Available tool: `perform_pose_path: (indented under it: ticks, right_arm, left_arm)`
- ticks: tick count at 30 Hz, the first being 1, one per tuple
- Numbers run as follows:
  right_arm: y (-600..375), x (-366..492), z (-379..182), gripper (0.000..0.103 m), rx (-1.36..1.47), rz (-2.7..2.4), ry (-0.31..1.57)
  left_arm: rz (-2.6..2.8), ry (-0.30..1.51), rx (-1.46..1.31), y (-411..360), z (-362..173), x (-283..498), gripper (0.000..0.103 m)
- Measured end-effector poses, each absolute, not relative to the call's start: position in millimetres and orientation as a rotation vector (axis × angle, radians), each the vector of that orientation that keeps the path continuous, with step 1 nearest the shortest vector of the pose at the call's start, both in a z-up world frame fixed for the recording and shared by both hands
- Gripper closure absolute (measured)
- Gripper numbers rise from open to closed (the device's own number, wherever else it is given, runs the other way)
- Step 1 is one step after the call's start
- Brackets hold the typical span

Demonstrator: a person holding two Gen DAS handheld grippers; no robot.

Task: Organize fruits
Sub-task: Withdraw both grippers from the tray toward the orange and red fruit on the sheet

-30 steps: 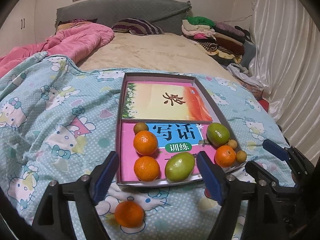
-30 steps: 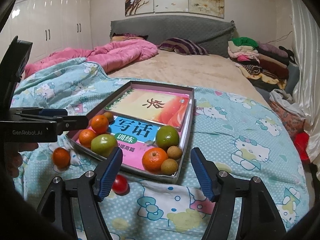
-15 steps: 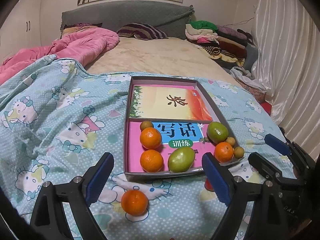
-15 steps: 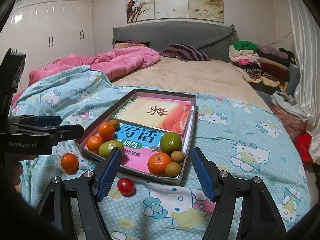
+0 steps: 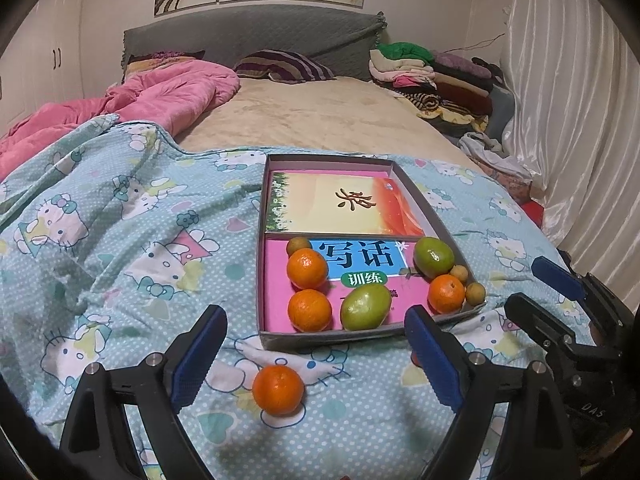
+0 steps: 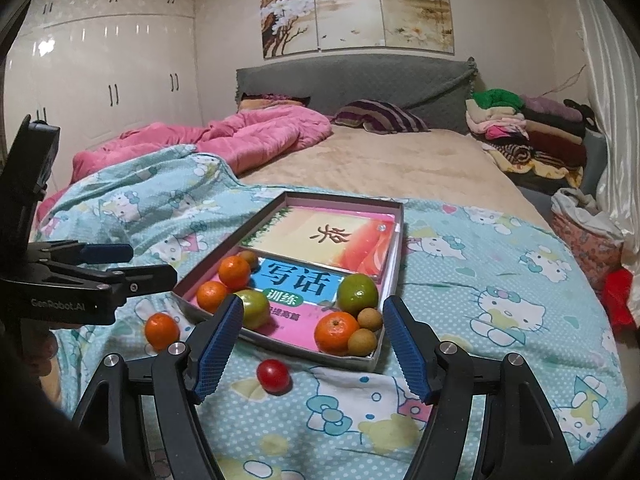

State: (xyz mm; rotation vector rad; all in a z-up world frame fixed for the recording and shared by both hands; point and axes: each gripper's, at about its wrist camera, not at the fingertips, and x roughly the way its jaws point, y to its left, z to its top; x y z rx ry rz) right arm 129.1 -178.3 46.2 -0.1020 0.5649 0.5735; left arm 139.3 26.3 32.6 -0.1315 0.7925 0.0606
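Two loose fruits, orange [image 5: 277, 389] and tomato [image 6: 273, 376], lie before the box [image 5: 320, 338]; both jaws spread, empty.

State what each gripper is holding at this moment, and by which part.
Nothing is held. The left gripper and right gripper both stand open and empty above the blanket, with the loose orange and red fruit lying untouched.
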Motion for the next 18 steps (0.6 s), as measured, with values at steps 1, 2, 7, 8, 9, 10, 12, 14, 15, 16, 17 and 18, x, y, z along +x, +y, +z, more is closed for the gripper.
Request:
perform_pose_path:
  ticks: [1,2,7,8,9,10,12,14,15,16,17,18]
  right_arm:
    - [-178,128,46,0.029,-0.103,0.578,0.563]
    - [-177,127,47,0.029,-0.104,0.581,0.561]
    - [-173,121,46,0.029,-0.109,0.591,0.556]
    - [-173,121,45,0.029,-0.109,0.591,0.557]
    - [-173,121,45,0.029,-0.108,0.590,0.557]
    - [-173,120,45,0.029,-0.106,0.589,0.559]
    - [-173,120,44,0.029,-0.102,0.583,0.564]
    - [-174,118,43,0.029,-0.097,0.576,0.565]
    - [-174,119,43,0.029,-0.096,0.572,0.567]
    - [-175,118,42,0.029,-0.093,0.570,0.570]
    - [-176,118,42,0.029,-0.091,0.569,0.571]
    - [-176,117,42,0.029,-0.090,0.566,0.574]
  left_arm:
    - [0.061,0.797,-0.130,27,32,138,0.013]
    - [0.062,0.797,-0.129,28,31,136,0.013]
    - [0.064,0.812,-0.120,29,26,129,0.013]
    - [0.062,0.814,-0.118,30,25,127,0.013]
    - [0.062,0.815,-0.116,30,25,126,0.013]
    - [0.063,0.819,-0.114,30,23,124,0.013]
    - [0.061,0.824,-0.112,31,21,121,0.013]
    - [0.059,0.831,-0.107,32,19,118,0.013]
    - [0.060,0.833,-0.106,32,18,117,0.013]
    - [0.061,0.837,-0.106,33,16,115,0.013]
    - [0.059,0.839,-0.107,34,15,114,0.013]
    - [0.059,0.840,-0.107,35,15,113,0.013]
